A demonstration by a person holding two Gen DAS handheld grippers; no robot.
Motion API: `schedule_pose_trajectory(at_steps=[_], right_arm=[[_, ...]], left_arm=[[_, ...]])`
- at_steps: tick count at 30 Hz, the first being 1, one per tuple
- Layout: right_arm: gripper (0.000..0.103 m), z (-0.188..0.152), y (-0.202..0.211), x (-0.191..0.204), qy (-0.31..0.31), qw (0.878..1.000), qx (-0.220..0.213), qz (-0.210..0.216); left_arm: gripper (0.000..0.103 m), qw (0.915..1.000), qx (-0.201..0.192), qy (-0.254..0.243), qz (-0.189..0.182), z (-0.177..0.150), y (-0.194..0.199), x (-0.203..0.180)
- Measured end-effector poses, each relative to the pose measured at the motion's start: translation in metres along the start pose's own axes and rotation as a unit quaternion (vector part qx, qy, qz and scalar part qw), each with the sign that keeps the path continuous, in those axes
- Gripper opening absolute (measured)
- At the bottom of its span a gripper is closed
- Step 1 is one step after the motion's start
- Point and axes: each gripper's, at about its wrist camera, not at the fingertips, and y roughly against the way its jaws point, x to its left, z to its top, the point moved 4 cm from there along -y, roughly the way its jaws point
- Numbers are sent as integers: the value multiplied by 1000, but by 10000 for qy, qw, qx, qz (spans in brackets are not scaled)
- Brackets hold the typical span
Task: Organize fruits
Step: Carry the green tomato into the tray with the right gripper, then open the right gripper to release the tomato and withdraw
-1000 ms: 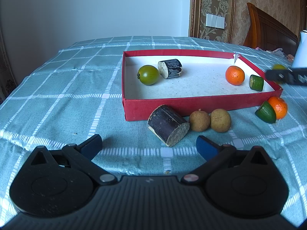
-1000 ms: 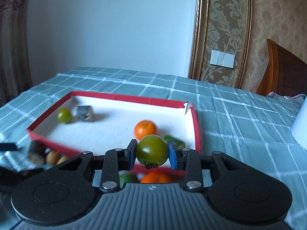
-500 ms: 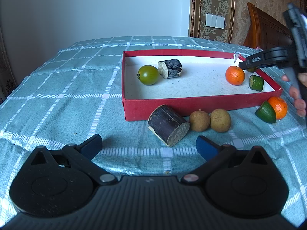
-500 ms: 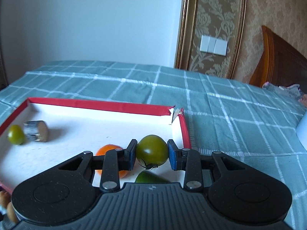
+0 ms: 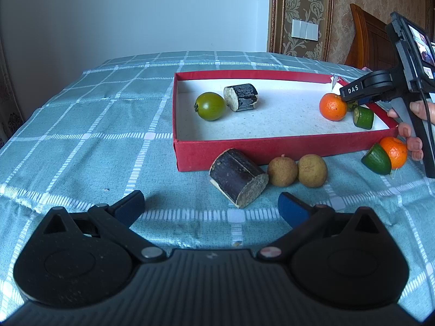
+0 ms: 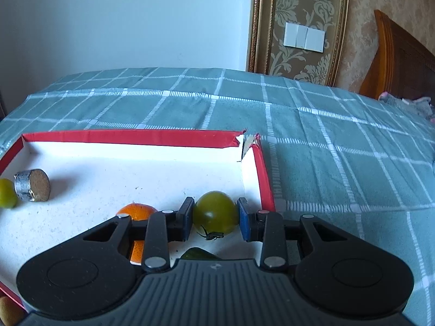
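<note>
So the right gripper (image 6: pixel 214 221) has its blue pads clamped on a green tomato (image 6: pixel 215 212), hanging over the right end of the red tray (image 6: pixel 130 137) near the torn corner. Under and beside it sit an orange (image 6: pixel 137 211) and a green cucumber chunk (image 6: pixel 199 254), so that corner's pretty crowded. Another green tomato (image 5: pixel 210 106) and a dark sugarcane piece (image 5: pixel 241 97) sit at the tray's far left. The left gripper (image 5: pixel 211 206) is spread wide, holding nothing, low over the checked tablecloth (image 5: pixel 95 125). Right ahead of it, outside the tray wall: a bigger sugarcane chunk (image 5: pixel 238 180), two longans (image 5: pixel 297 171), plus an orange and cucumber wedge (image 5: pixel 386 156) off right.
</note>
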Motion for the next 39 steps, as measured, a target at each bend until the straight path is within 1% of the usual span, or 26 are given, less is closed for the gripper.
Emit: schedule_pose_trajectory(at_steps=[2,10,12,15,18,22,27,30,39], right_arm=[[36,0,0,-1,-40,10000,2,8],[38,-6,6,-2,-80,9999,-63,12],[40,-8,10,-2,-99,9999,-102,15],[47,-10,17,-4,-153,9997,-171,97],[59,-14,26,-4,-169,9993,-276,164],[65,-18,39,-1,-74,9988,-462,110],[65,-24,52,-3,-136,9983,-545,185],[65,-31,63,-6,-207,9973,-668,207],[65,-57,98,-11,-491,9941,-853,460]], left_arm=[[103,10000,0,0,0,0,0,0],[103,10000,0,0,0,0,0,0],[103,10000,0,-1,0,0,0,0],[103,10000,0,-1,0,0,0,0],[103,10000,-1,-1,1,0,0,0],[103,10000,0,-1,1,0,0,0],[103,10000,-1,-1,1,0,0,0],[103,10000,-1,-1,1,0,0,0],[103,10000,-12,-3,8,0,0,0]])
